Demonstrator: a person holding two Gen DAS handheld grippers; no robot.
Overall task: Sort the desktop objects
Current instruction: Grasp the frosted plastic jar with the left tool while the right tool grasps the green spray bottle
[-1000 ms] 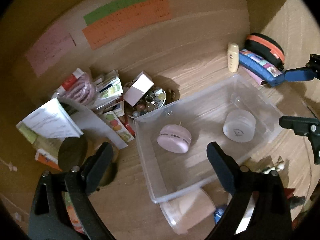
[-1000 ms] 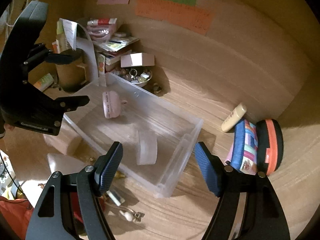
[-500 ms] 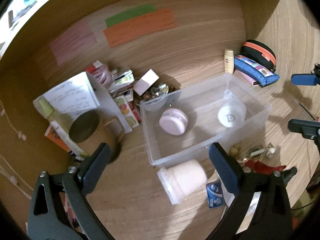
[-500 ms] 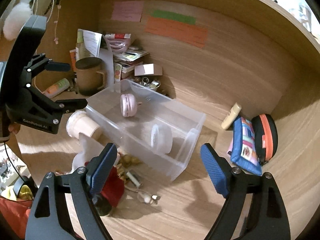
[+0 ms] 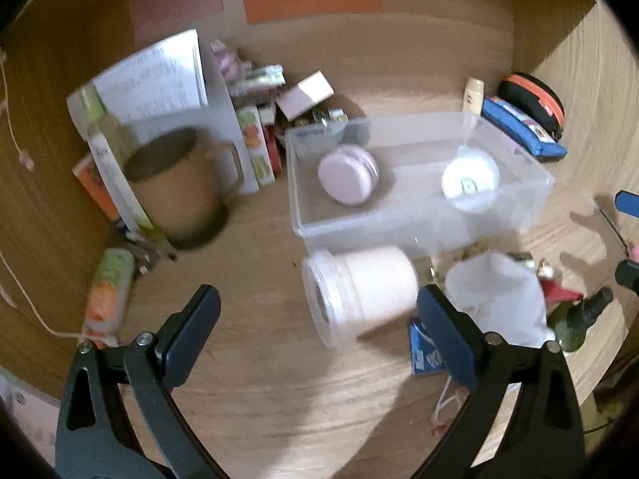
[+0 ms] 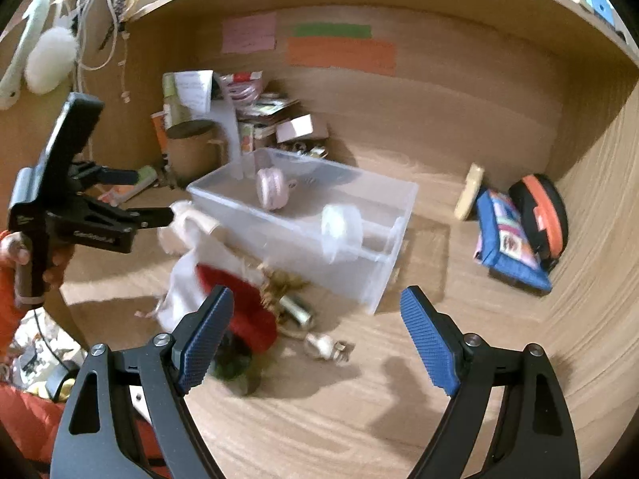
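Both grippers had drawn back from the clear bin [image 5: 419,215], where a pink round case [image 5: 348,174] and a white jar [image 5: 471,179] already lay, bringing the clutter along its near wall into view. The left gripper [image 5: 319,327] and right gripper [image 6: 315,335] stood spread and empty. A pale tub [image 5: 359,289] lay touching the bin; bare desk remained nearer the cameras.
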